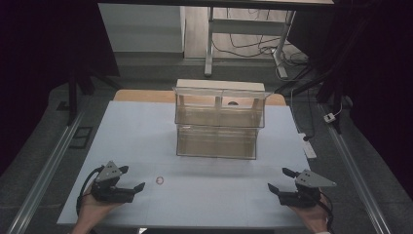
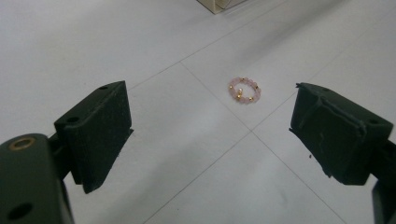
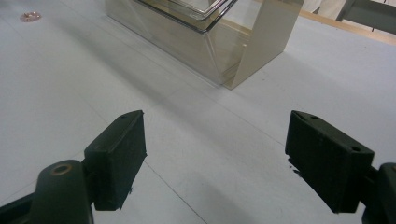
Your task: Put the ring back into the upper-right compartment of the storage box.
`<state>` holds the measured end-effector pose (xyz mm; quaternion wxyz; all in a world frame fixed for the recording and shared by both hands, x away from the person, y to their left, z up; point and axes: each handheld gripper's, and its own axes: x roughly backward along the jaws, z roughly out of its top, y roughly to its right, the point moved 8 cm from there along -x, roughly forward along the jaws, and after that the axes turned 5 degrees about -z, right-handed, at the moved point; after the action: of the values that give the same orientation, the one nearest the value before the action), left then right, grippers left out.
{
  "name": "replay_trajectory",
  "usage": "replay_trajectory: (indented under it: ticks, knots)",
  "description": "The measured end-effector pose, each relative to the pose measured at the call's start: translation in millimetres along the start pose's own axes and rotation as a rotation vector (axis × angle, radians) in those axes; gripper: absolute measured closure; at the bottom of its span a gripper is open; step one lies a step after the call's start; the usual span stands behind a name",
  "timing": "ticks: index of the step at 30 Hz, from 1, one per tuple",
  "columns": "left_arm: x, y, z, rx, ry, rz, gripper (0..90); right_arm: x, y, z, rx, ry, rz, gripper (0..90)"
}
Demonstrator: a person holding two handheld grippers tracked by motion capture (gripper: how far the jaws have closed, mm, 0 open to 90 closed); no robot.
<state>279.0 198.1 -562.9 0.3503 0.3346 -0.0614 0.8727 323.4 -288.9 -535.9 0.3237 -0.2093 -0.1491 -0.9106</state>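
A small pink bead bracelet with gold beads lies flat on the white table top, front left of centre. In the left gripper view the bracelet sits a short way ahead of the jaws, slightly right of their midline. My left gripper rests near the front left edge, open and empty, just left of the bracelet. My right gripper rests near the front right edge, open and empty. From the right gripper view the bracelet is far off at the top left.
A clear two-tier storage box with drawers stands at the table's middle back; its corner is ahead of the right gripper. The white table top ends at a front edge by the hands. Desks and cables lie beyond.
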Motion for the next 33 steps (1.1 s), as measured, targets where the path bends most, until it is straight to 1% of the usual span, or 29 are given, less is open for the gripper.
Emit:
replay_trajectory:
  ticks: [7,9,16,19,29,30,33]
  knots:
    - [0.8,-0.1,0.8,0.003,-0.003,-0.005,12.6,1.1,0.6,-0.8,-0.005,0.004,0.0,21.3]
    - [1.1,-0.3,1.0,0.004,-0.002,-0.005,12.7,0.7,0.7,-1.3,-0.011,0.003,0.008,21.6]
    - [2.6,-0.9,1.1,0.011,-0.013,-0.004,12.8,0.7,0.2,-1.6,-0.002,0.002,0.003,22.3]
    - [2.7,-0.2,1.7,0.01,-0.014,-0.01,13.0,0.5,0.3,-1.9,0.0,0.001,0.002,22.4]
    - [4.7,4.3,5.4,-0.004,-0.018,-0.027,14.2,-1.1,-0.9,-3.0,-0.001,-0.006,0.007,23.3]
    - [5.0,4.8,6.4,-0.011,-0.024,-0.027,14.3,-1.4,-1.5,-2.9,0.001,-0.004,0.009,23.4]
    - [4.8,6.4,8.5,-0.015,-0.03,-0.031,14.8,-1.4,-1.9,-3.0,0.003,-0.006,0.009,23.6]
